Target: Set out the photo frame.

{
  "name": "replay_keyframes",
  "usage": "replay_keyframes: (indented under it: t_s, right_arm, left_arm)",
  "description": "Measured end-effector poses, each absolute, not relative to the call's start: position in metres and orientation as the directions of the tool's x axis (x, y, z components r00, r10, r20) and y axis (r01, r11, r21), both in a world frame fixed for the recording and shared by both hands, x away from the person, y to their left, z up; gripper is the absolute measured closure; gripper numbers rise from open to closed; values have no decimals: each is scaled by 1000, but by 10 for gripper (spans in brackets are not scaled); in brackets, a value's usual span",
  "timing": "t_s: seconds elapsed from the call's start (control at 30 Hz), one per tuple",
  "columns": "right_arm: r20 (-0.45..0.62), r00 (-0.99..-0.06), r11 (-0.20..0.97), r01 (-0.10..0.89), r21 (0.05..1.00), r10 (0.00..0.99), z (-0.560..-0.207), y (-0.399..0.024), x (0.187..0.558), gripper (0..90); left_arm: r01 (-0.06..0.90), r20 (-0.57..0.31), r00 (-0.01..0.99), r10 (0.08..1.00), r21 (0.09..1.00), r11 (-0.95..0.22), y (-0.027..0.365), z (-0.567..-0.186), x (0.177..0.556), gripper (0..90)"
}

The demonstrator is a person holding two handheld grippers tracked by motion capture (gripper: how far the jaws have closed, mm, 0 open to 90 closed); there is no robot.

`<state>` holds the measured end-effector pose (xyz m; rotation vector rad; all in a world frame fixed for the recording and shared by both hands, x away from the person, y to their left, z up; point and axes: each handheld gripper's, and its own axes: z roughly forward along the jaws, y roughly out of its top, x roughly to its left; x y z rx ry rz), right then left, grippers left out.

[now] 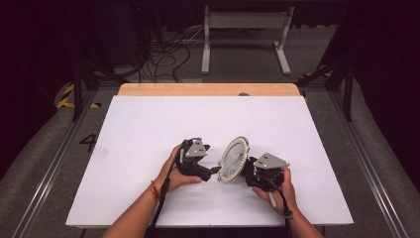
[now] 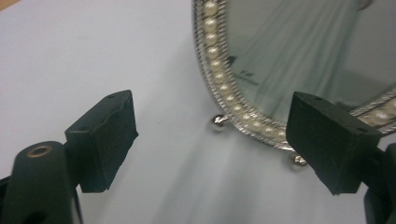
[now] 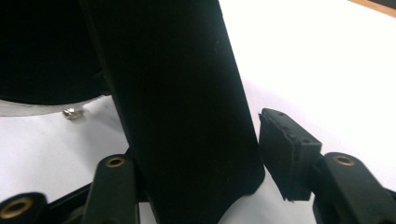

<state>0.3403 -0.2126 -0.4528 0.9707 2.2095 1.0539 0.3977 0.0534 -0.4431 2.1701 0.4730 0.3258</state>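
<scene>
- High view: one oval mirror [image 1: 233, 159] with a silver frame and a border of pearl beads, standing tilted near the middle of one white table top [image 1: 148, 129]; two hand-held black grippers, one to each side of it.
- Left gripper view: two small silver ball feet [image 2: 218, 121] counted under the frame's lower rim [image 2: 252, 122], resting on the white surface.
- Left gripper [image 1: 216, 170]: jaws spread wide, nothing between the pads; right-hand pad [image 2: 327, 140] just in front of the beaded rim, contact not clear.
- Right gripper [image 3: 196, 154]: jaws parted around the black stand [image 3: 182, 116] at the mirror's back; the visible pad [image 3: 285, 149] just beside the stand with a thin gap showing, the other pad hidden behind it, so grip not to be told.
- Edges: mirror well clear of every table edge; bare wooden strip [image 1: 208, 89] along the far side.
- Room: wide bare white surface ahead and out to both sides; less toward the near edge, where both forearms come in.
</scene>
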Motion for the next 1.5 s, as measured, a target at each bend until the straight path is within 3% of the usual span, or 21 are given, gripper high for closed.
replay_keyframes:
  t_s: [0.17, 0.33, 0.4, 0.73, 0.87, 1.03, 1.23, 1.5]
  right_arm:
    - [-146, -591, 446, 400, 801, 793, -453, -209, 340, 480]
    - [-131, -581, 436, 422, 795, 803, -454, -209, 341, 440]
    - [-91, -567, 416, 478, 774, 819, -457, -210, 344, 405]
    - [-86, -619, 431, 435, 791, 781, -461, -217, 349, 480]
    - [-140, -658, 491, 385, 781, 740, -461, -212, 344, 483]
    - [-203, -659, 537, 355, 765, 724, -462, -206, 340, 451]
    - [-119, -647, 471, 404, 785, 753, -459, -216, 339, 400]
    - [-133, -644, 495, 422, 760, 753, -459, -220, 333, 331]
  left_arm:
    - [220, 86, 877, 473, 803, -554, 71, -435, 391, 155]
    - [219, 101, 869, 485, 800, -559, 84, -435, 384, 155]
    - [224, 90, 874, 478, 797, -560, 87, -438, 381, 155]
    - [220, 50, 905, 422, 795, -565, 69, -446, 391, 148]
    - [222, 25, 912, 410, 810, -542, 57, -444, 397, 143]
    - [214, 0, 928, 374, 820, -531, 47, -447, 397, 139]
    - [175, 58, 926, 374, 810, -560, 47, -444, 396, 143]
    - [189, 50, 921, 387, 811, -554, 45, -448, 401, 147]
